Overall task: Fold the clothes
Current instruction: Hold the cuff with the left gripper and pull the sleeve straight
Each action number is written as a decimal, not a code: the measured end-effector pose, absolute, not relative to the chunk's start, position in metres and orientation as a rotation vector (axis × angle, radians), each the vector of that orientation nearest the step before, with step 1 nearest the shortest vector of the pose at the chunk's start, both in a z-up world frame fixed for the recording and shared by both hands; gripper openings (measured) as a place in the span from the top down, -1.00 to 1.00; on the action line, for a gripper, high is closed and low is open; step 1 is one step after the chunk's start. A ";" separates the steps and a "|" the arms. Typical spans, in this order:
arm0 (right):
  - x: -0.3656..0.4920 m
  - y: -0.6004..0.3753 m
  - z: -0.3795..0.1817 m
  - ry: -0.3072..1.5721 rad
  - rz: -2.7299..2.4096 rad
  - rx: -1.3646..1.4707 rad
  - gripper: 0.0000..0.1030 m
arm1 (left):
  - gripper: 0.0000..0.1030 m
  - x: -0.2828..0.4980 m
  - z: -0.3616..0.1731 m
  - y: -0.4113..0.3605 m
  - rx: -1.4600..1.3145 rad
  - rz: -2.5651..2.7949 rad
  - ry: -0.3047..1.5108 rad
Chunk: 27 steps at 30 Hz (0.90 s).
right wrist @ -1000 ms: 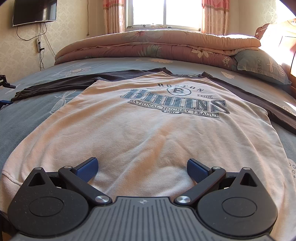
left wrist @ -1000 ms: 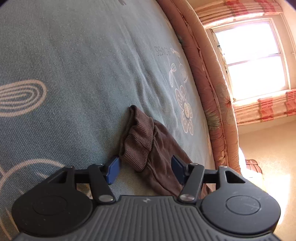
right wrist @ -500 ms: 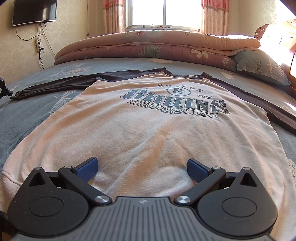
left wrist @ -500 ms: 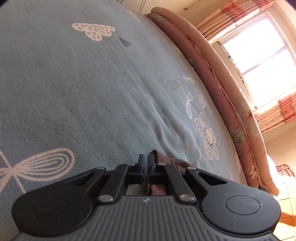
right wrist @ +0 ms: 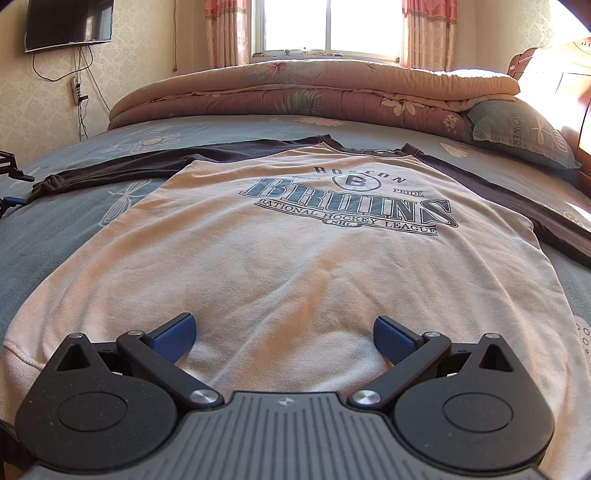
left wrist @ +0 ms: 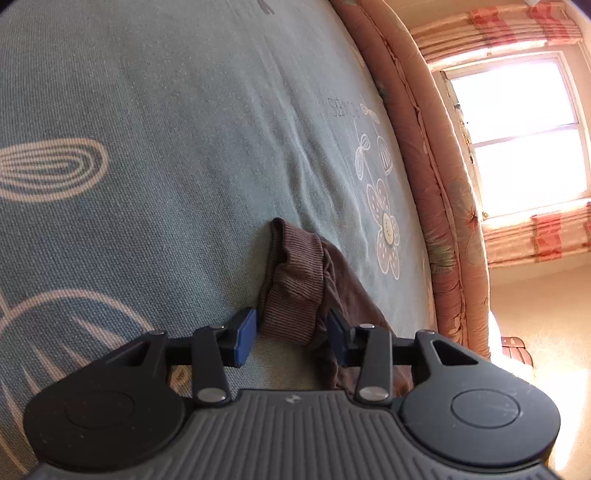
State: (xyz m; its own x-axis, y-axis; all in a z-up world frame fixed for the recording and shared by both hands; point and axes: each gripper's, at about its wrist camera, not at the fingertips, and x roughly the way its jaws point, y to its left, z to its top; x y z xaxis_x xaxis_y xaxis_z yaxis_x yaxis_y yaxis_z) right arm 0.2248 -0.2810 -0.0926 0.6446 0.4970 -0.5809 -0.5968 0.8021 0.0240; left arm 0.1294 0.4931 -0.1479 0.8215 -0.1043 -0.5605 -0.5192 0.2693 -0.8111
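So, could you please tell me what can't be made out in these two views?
- Left wrist view: the brown sleeve behind its cuff, hidden under the left gripper.
- Right wrist view: the sweatshirt hem, covered by the right gripper; the right-hand sleeve's cuff, cut off by the frame edge.
- Window: overexposed in both views.

Sweatshirt (right wrist: 295,266) lies flat, front up, on the bed: cream body, dark brown raglan sleeves spread sideways, "Boston Bruins" print. Ribbed brown cuff (left wrist: 295,284) is bunched.
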 end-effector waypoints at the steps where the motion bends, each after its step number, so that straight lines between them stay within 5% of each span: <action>1: 0.225 -0.281 -0.093 0.606 0.626 -0.176 -1.00 | 0.20 0.126 -0.148 0.493 -1.291 0.308 0.577; 20: 0.225 -0.280 -0.093 0.605 0.622 -0.173 -1.00 | 0.09 0.141 -0.156 0.471 -1.272 0.359 0.411; 23: 0.225 -0.280 -0.093 0.605 0.622 -0.173 -1.00 | 0.22 0.143 -0.153 0.470 -1.210 0.370 0.421; 26: 0.225 -0.280 -0.093 0.605 0.622 -0.173 -1.00 | 0.83 0.146 -0.148 0.470 -1.144 0.440 0.459; 27: 0.225 -0.279 -0.093 0.605 0.621 -0.173 -1.00 | 0.84 0.145 -0.147 0.470 -1.130 0.450 0.465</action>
State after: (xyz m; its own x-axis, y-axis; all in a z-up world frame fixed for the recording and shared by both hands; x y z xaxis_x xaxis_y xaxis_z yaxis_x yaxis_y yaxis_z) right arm 0.2246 -0.2794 -0.0932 0.6477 0.4945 -0.5796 -0.5925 0.8052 0.0248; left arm 0.1451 0.4699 -0.1472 0.8186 0.1055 -0.5645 -0.5608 0.3590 -0.7461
